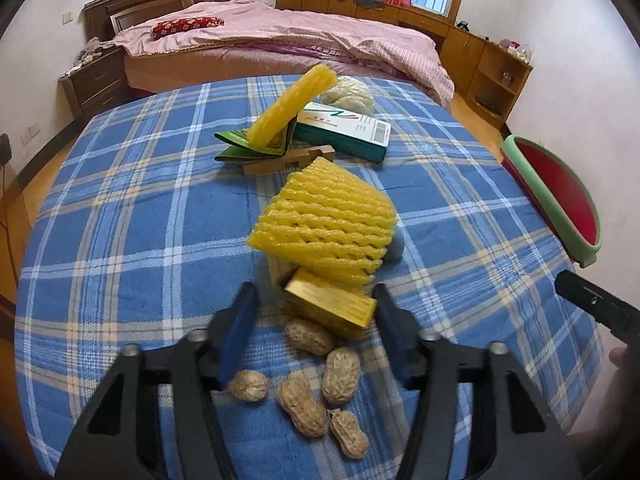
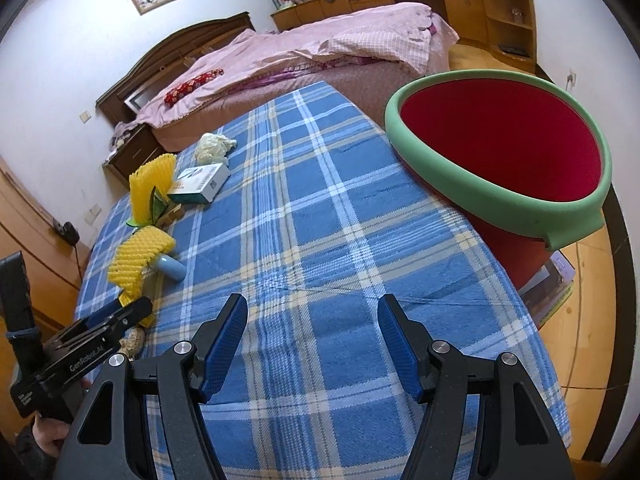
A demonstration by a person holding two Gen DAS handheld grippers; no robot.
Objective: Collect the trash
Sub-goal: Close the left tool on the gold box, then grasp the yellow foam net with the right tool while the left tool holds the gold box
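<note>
A bedroom with a pink-quilted bed (image 1: 280, 36) lies behind a bench under a blue plaid cloth (image 2: 320, 208), where trash is scattered. The left gripper (image 1: 314, 312), spread wide, straddles a small gold box (image 1: 330, 306) beneath a yellow foam fruit net (image 1: 324, 220), peanuts (image 1: 340, 368) just below, seemingly poised to grab. The right gripper (image 2: 312, 332) hangs spread and empty near the red bin (image 2: 500, 140), green-rimmed, beside the bench edge for easy drops.
</note>
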